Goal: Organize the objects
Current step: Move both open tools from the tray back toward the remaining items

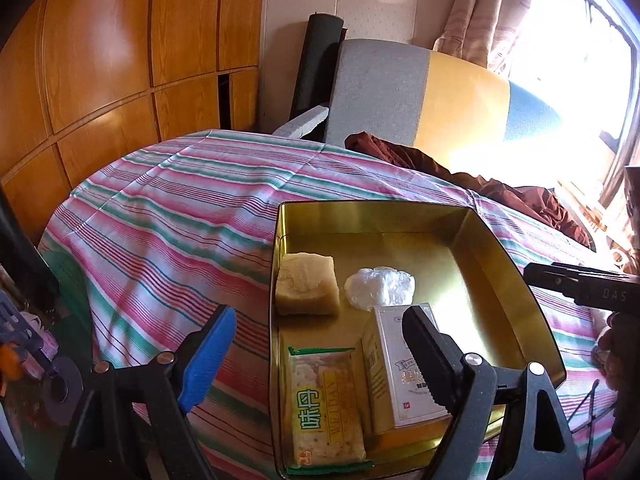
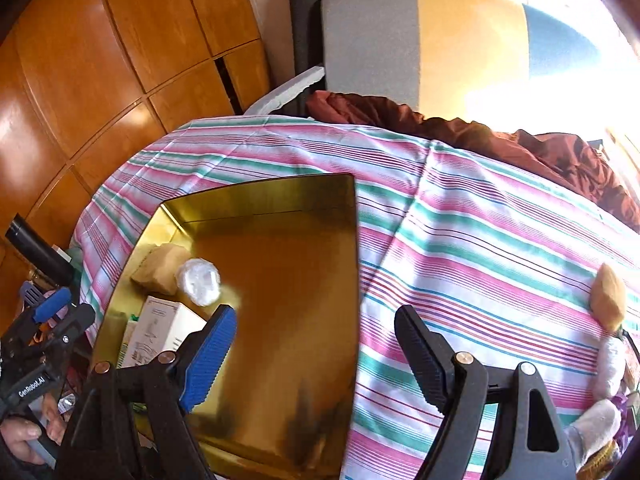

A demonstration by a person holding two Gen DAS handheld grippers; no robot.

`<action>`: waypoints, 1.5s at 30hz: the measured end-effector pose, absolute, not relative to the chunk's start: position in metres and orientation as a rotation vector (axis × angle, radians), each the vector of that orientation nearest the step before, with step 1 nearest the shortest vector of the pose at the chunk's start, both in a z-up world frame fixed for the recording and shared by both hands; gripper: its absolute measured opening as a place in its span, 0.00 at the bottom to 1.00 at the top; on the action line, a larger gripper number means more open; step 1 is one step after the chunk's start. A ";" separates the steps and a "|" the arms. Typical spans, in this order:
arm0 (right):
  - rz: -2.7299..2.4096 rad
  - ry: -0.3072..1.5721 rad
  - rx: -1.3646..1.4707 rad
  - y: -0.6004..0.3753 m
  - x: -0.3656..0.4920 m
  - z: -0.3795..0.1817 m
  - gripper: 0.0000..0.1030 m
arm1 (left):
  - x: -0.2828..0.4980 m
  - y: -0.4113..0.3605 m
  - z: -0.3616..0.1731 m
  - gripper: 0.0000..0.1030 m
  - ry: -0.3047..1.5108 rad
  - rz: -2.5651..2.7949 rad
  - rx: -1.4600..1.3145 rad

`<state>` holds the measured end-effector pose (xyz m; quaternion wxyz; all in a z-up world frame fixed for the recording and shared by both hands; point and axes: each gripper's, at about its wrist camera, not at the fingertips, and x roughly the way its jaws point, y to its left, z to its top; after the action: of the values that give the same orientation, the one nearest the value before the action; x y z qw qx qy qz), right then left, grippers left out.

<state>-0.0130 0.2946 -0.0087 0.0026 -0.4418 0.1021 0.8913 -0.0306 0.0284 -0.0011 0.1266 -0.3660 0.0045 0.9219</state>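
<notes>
Both tongs gape empty; the tan bun [image 2: 608, 298] on the bed lies at three o'clock of the right tongs [image 2: 316, 354], the nearer pair, well outside the gold tin [image 2: 256, 188].

Snack packet [image 1: 326, 408]: green "味丹", "WEIDAN" beneath; right tongs [image 1: 592, 286]: "DAS" on black body; left tongs [image 2: 34, 368]: "GenRobot.AI" on body; white box [image 1: 404, 368]: print illegible.

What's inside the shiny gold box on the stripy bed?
Inside the shiny gold metal box lie a pale yellow bread block, a crinkly white plastic-wrapped lump, a green-edged cracker packet and a white cardboard carton. What's under them is hidden.
</notes>
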 end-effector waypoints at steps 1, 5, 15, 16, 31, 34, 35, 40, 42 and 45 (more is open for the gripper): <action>2.778 0.329 -1.369 0.305 -0.006 -0.008 0.80 | -0.030 0.031 -0.001 0.83 0.019 2.678 -1.064; 2.705 0.363 -1.290 0.350 0.023 -0.003 0.80 | -0.025 0.047 0.002 0.83 0.060 2.651 -1.047; 2.427 0.452 -1.085 0.474 0.099 0.008 0.80 | -0.016 0.098 0.009 0.84 0.179 2.548 -0.999; 2.392 0.473 -1.052 0.487 0.107 0.009 0.80 | -0.014 0.104 0.010 0.84 0.189 2.533 -0.992; 1.891 1.073 -0.626 0.595 0.229 -0.026 0.81 | 0.019 0.235 0.016 0.84 0.291 2.226 -0.931; 1.867 1.143 -0.607 0.599 0.236 -0.032 0.81 | 0.031 0.268 0.008 0.84 0.346 2.155 -0.918; 1.867 1.152 -0.603 0.598 0.236 -0.032 0.81 | 0.034 0.279 0.005 0.84 0.358 2.130 -0.924; 1.895 1.166 -0.599 0.596 0.234 -0.031 0.81 | 0.047 0.332 -0.014 0.84 0.378 1.975 -0.967; 1.908 1.177 -0.595 0.596 0.233 -0.031 0.81 | 0.053 0.350 -0.020 0.83 0.383 1.915 -0.976; 1.921 1.196 -0.590 0.596 0.233 -0.032 0.81 | 0.062 0.377 -0.026 0.82 0.392 1.844 -0.970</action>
<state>0.2328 0.5964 -0.0323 0.3909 -0.2320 0.4709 0.7560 0.0615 0.3767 -0.0265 0.4888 -0.3990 0.1612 0.7588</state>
